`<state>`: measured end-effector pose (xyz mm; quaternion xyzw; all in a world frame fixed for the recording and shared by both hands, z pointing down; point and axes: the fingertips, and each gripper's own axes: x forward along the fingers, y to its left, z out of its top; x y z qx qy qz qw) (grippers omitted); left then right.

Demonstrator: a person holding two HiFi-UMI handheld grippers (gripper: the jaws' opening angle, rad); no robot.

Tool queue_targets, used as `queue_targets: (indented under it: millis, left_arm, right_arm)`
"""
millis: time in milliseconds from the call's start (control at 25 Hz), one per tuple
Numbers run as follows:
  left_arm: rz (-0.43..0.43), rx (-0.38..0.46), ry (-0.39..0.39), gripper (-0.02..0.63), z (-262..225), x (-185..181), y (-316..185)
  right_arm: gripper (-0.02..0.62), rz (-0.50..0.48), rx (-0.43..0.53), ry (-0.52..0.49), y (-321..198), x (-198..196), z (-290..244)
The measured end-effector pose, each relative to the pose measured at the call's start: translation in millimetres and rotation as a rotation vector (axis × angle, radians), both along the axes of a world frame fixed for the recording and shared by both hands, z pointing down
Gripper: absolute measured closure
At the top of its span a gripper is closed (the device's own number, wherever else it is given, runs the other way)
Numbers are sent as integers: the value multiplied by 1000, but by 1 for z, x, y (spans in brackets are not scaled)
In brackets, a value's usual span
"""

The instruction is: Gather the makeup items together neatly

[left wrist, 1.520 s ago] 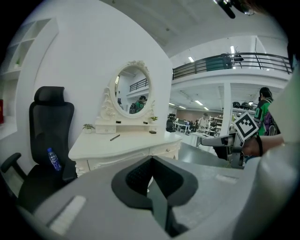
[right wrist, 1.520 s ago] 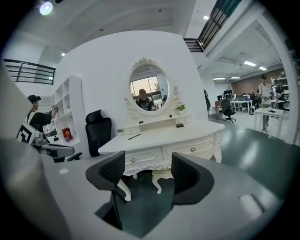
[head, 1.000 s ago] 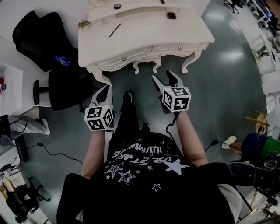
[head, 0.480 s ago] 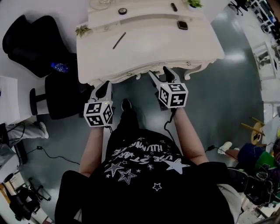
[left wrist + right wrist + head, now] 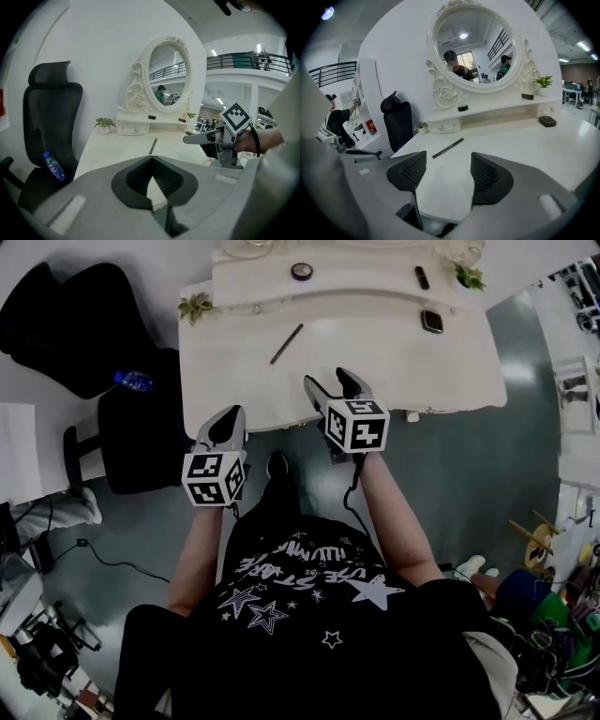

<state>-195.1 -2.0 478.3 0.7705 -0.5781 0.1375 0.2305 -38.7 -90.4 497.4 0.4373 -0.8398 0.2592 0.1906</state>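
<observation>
On the white vanity table [image 5: 394, 362] a dark makeup pencil [image 5: 286, 343] lies left of the middle. A round compact [image 5: 301, 271] and a small dark tube [image 5: 422, 277] rest on the raised back shelf. A square dark compact [image 5: 431, 321] lies at the right. My right gripper [image 5: 328, 381] is open and empty over the table's front edge, with the pencil [image 5: 447, 147] just beyond its jaws. My left gripper [image 5: 230, 418] is shut and empty at the front left edge, and the pencil [image 5: 153, 146] lies farther ahead of it.
An oval mirror [image 5: 476, 44] stands at the back of the table. Small potted plants sit at the left [image 5: 197, 306] and right [image 5: 469, 276] ends. A black office chair [image 5: 131, 427] with a blue bottle [image 5: 131, 379] on it stands left of the table.
The person has stepped toward the table. Both grippers moved forward from below the drawer front to the table's front edge, and the right one now reaches over the tabletop.
</observation>
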Motion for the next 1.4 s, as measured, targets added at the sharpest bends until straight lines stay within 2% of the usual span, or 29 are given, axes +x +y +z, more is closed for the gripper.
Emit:
queue_targets:
  millis: [240, 440, 840, 1160, 1400]
  left_arm:
    - [-1, -28, 14, 605, 13, -22, -23]
    - [10, -41, 21, 605, 22, -35, -39]
    - [43, -51, 70, 604, 34, -48, -56]
    - [64, -39, 97, 604, 34, -50, -64]
    - [56, -43, 101, 605, 34, -57, -68]
  right_arm:
    - [281, 16, -58, 4, -37, -45, 18]
    - [286, 69, -68, 60, -66, -62, 31]
    - [327, 122, -122, 185, -91, -77, 62]
    - [356, 165, -174, 232, -104, -77, 77]
    - [395, 179, -178, 311, -106, -75, 82]
